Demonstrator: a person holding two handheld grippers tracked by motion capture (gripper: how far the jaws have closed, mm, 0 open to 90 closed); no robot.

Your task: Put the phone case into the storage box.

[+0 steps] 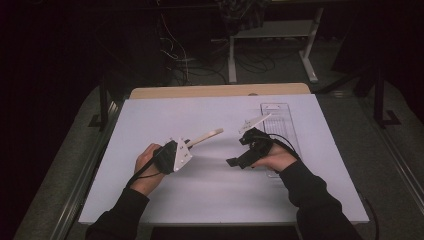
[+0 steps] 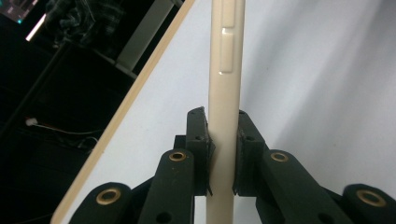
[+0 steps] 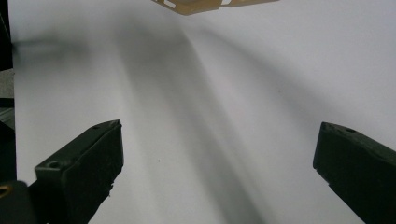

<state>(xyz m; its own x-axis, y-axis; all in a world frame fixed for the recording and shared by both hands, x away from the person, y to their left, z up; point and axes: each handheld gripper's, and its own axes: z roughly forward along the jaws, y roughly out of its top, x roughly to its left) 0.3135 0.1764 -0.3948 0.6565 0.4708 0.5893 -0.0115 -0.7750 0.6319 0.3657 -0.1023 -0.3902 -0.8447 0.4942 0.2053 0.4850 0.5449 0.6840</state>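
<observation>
We are holding a cream plastic strip [image 2: 226,70] in our left gripper [image 2: 223,154], whose black jaws are clamping it from both sides, the pads pressing flat against its narrow edges. In the left gripper view the strip is running straight up from between the jaws and out past the top of the frame. It is looking smooth and slightly glossy, pale beige, long and slim, with a shallow raised rectangular tab partway along its upper half and a small notch just above that tab.

In the high view the same strip [image 1: 205,136] is sticking out from the left gripper [image 1: 187,145] toward the middle of the white tabletop [image 1: 215,195], angling up and to the right, and its free end is hanging over the bare surface. Our left hand [image 1: 147,167] is wrapping the gripper's body from the left side.

Our right gripper [image 1: 234,162] is standing open: in the right gripper view its two dark jaws are sitting far apart with nothing between them, just the white surface. At the top edge of that view a tan end of the strip [image 3: 201,5] is showing. A clear plastic tray [image 1: 284,125] is lying behind our right hand [image 1: 275,159], at the right side of the table.
</observation>
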